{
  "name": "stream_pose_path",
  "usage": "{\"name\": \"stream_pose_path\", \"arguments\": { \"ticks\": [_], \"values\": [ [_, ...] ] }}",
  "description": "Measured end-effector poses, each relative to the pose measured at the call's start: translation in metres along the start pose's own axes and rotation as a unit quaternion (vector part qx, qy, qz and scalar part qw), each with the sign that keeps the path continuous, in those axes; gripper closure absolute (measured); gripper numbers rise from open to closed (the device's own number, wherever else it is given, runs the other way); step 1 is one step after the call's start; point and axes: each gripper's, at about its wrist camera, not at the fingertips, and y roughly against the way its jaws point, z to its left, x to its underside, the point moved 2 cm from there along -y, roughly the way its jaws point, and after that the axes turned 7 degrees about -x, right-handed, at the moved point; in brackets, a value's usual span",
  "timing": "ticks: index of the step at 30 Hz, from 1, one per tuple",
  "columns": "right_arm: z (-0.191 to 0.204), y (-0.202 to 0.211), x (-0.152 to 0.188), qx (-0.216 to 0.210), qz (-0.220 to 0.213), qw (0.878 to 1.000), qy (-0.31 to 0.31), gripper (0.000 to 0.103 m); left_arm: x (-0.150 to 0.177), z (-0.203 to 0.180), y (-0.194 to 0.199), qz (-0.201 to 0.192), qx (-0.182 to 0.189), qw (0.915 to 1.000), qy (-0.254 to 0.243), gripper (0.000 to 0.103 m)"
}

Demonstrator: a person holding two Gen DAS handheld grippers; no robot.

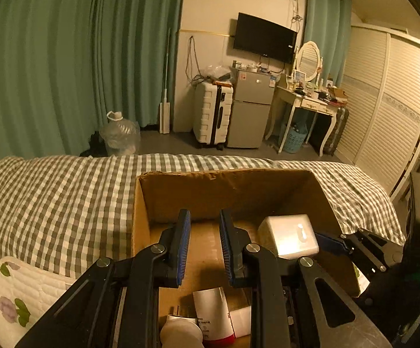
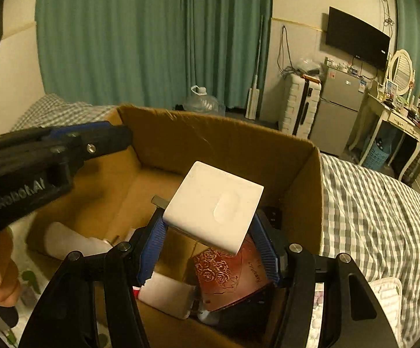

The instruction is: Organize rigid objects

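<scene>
Right gripper [image 2: 210, 232] clamped on a white square box [image 2: 213, 207], blue pads pressing its two opposite sides near the lower end, so most of the box juts out forward of the fingertips. Tilted, with one broad face bearing a shallow oval dent turned up toward the camera. Held over the open cardboard carton [image 2: 224, 133], above its floor and short of the far wall; judged to be mid-placement, carried low so the drop into the carton is short.

Below and just behind the right jaws: a dark red case embossed with roses [image 2: 224, 275], a white oblong item [image 2: 166, 293] to the left of it, and a pale tube-like thing [image 2: 65, 240] farther left against the carton's near side. Free floor left ahead of the jaws, probably the spot meant for the box.

Left gripper [image 1: 205, 243] at its narrowest, nothing pinched, a bare gap showing between the blue pads. Poised over the carton's left half, likely kept near to steady or nudge contents. In the left wrist view, the held box to the right of the left jaws and slightly ahead; a white tube with a red band [image 1: 214, 316] and a round white cap [image 1: 181, 332] beneath and behind them.

Carton resting on a checked bedspread [image 1: 50, 203].
</scene>
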Motion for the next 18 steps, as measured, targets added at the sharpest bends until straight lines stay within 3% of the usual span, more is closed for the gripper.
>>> {"name": "stream_pose_path", "arguments": {
  "ticks": [2,5,11,15,18],
  "values": [
    [-0.001,-0.002,0.003,0.011,0.001,1.000,0.002,0.042,-0.002,0.001,0.003,0.002,0.001,1.0000,0.004,0.082],
    [-0.004,0.005,0.001,0.020,-0.009,1.000,-0.001,0.028,-0.009,0.001,0.014,-0.003,0.002,1.0000,0.005,0.081],
    [0.001,0.046,-0.015,0.042,-0.043,0.998,0.002,0.027,-0.031,0.004,0.059,-0.031,0.001,0.9994,0.013,0.079],
    [0.001,0.090,-0.029,0.054,-0.077,0.995,-0.008,0.022,-0.044,0.006,0.101,-0.053,-0.013,0.9984,0.017,0.060],
    [0.006,0.127,-0.041,0.064,-0.108,0.992,-0.014,0.015,-0.053,0.006,0.141,-0.077,-0.014,0.9967,0.018,0.056]
  ]
}}
